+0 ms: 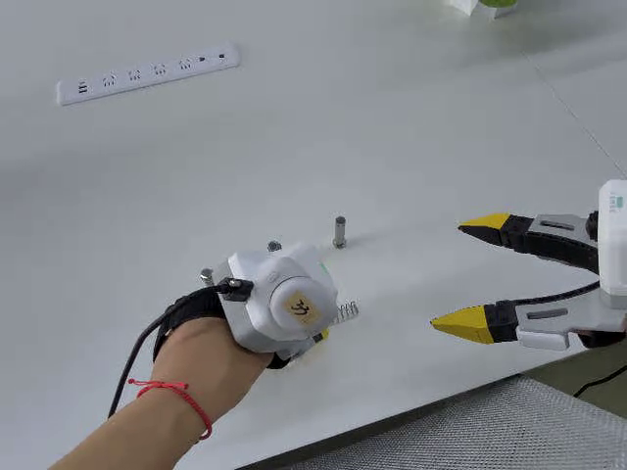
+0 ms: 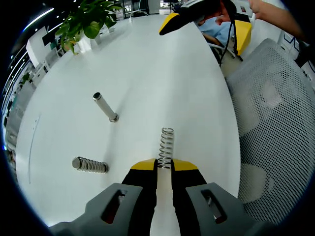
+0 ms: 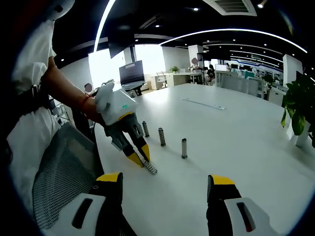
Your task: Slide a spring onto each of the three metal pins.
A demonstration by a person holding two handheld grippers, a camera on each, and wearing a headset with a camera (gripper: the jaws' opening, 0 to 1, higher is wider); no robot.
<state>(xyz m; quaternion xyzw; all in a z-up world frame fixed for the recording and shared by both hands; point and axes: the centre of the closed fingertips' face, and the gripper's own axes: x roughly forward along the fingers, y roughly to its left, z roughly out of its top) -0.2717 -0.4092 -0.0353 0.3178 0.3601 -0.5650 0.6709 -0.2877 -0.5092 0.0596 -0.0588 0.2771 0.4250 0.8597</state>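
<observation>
Down at bottom centre, the left gripper (image 2: 164, 165) pinches a spring (image 2: 166, 143); a bare pin (image 2: 105, 107) stands upper left. The right gripper (image 1: 448, 274) hangs spread.

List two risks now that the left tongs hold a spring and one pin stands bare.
The left tongs pinch the spring only by one end, so it may swing or slip out. The spring is not yet in line with the upright bare pin, so it could snag on the pin's top.
</observation>
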